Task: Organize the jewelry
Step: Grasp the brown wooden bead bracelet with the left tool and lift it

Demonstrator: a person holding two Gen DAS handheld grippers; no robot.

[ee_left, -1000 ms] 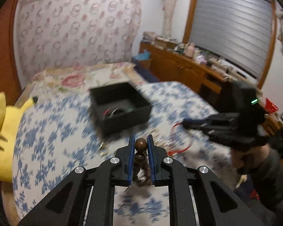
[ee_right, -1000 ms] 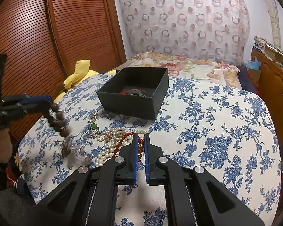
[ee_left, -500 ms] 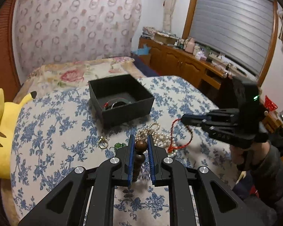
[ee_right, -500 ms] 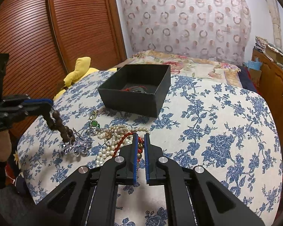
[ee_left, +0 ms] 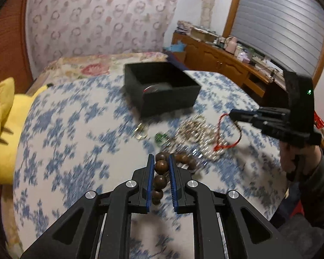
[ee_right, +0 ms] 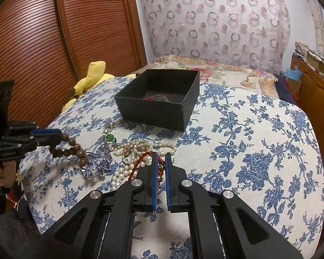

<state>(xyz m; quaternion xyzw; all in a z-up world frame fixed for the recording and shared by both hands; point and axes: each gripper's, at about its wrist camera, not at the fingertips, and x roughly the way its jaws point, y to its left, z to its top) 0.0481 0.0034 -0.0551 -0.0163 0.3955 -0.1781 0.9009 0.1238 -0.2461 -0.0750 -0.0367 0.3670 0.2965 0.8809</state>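
My left gripper (ee_left: 161,158) is shut on a brown wooden bead bracelet (ee_left: 161,165); in the right wrist view the bracelet (ee_right: 72,147) hangs from it above a purple crystal piece (ee_right: 97,166). My right gripper (ee_right: 161,155) is shut on a red cord necklace (ee_right: 143,158) and holds it above the pearl strands (ee_right: 138,149); in the left wrist view the red cord (ee_left: 223,129) dangles from the right gripper (ee_left: 232,114). A black open box (ee_right: 159,99) with some jewelry inside stands behind the pile, also in the left wrist view (ee_left: 162,88).
A green-stone ring (ee_right: 110,138) and a gold ring (ee_right: 109,127) lie left of the pearls on the blue-flowered cloth (ee_right: 248,140). A yellow plush toy (ee_left: 4,129) sits at the left edge. A wooden sideboard (ee_left: 222,58) stands at the far right.
My left gripper has swung left and down with the bead bracelet, now near the cloth by the purple piece. The right gripper has hardly moved, holding the red cord.
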